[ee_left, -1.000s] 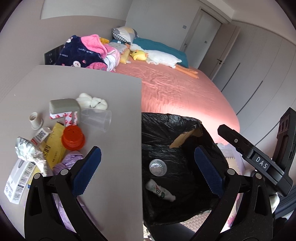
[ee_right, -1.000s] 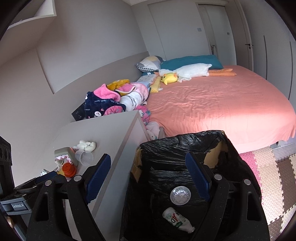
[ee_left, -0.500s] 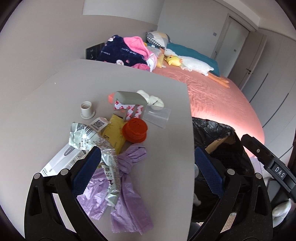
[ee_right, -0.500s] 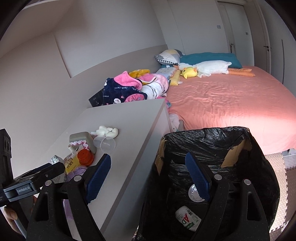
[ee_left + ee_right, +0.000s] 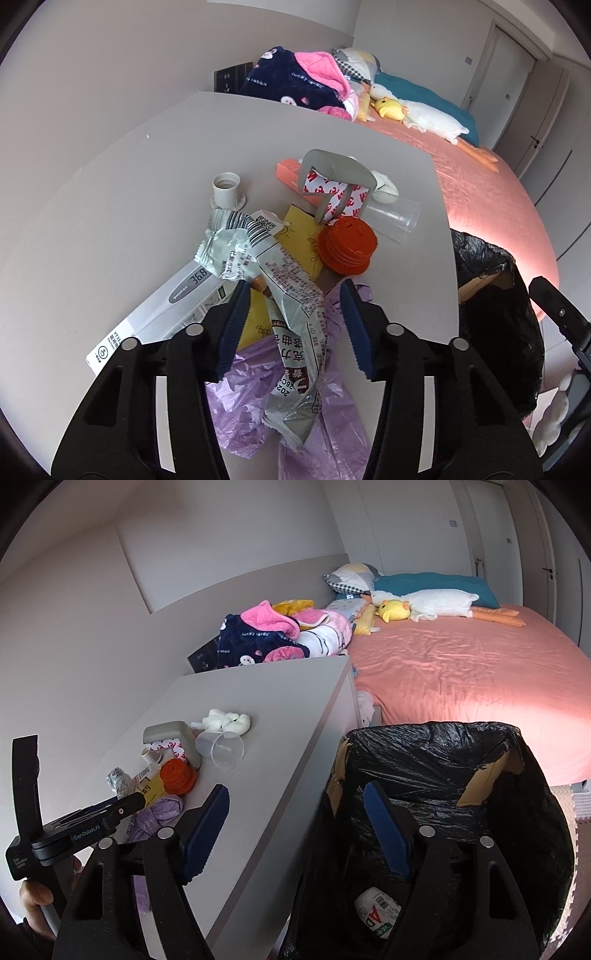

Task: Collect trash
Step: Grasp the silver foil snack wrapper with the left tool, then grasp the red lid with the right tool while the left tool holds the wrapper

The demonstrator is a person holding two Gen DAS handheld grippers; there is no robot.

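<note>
We saw the left gripper (image 5: 293, 325) closing, fingers not yet pressing the silver wrapper (image 5: 291, 295) between them. Bare surface (image 5: 110, 229) lay leftward. The right gripper (image 5: 295, 827) was closing, empty, above the trash bin (image 5: 436, 760).

Our left gripper (image 5: 293, 325) tilts steeply downward, its jaws closing but not yet pressing. Our right gripper (image 5: 295, 830) angles down too, jaws apart and narrowing on nothing.
</note>
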